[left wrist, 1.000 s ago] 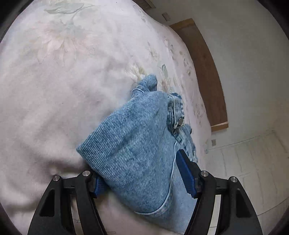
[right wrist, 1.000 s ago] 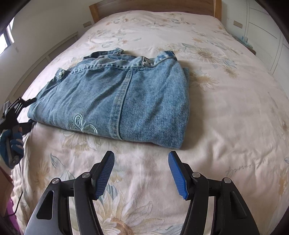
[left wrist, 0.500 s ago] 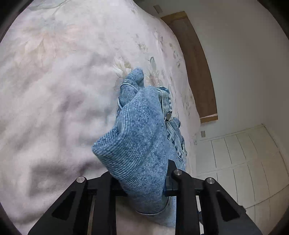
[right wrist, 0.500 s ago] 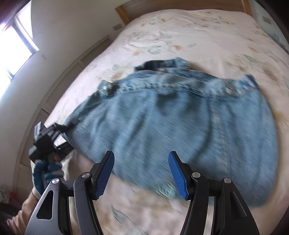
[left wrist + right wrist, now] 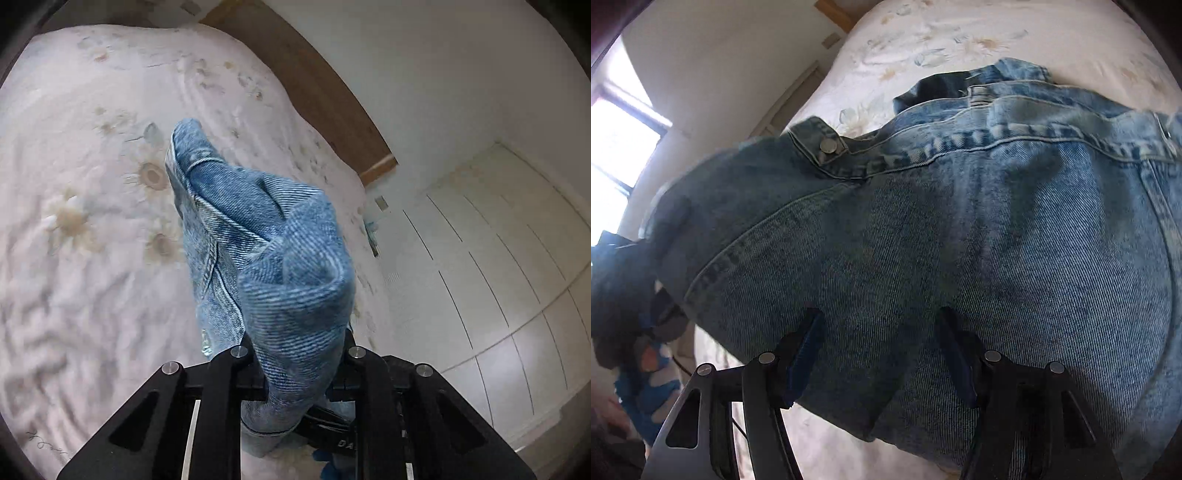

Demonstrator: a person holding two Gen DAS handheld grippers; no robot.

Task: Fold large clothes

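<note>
A blue denim jacket (image 5: pixel 960 221) lies folded on the bed, its collar and a metal snap toward the far side. My left gripper (image 5: pixel 299 350) has its jaws closing on a bunched end of the denim jacket (image 5: pixel 288 258), pinched between the pads and lifted off the sheet. In the right wrist view this lifted end rises at the left. My right gripper (image 5: pixel 882 332) hovers close over the jacket's near part with its jaws wide open, gripping nothing.
The bed (image 5: pixel 74 147) has a pale floral sheet and a wooden headboard (image 5: pixel 325 122). White wardrobe doors (image 5: pixel 498 258) stand beyond it. A bright window (image 5: pixel 617 147) is on the left wall. A gloved hand (image 5: pixel 646 369) holds the left tool.
My left gripper shut on the jacket's end, then rose and rolled, lifting the denim. My right gripper swept in over the jacket, staying open.
</note>
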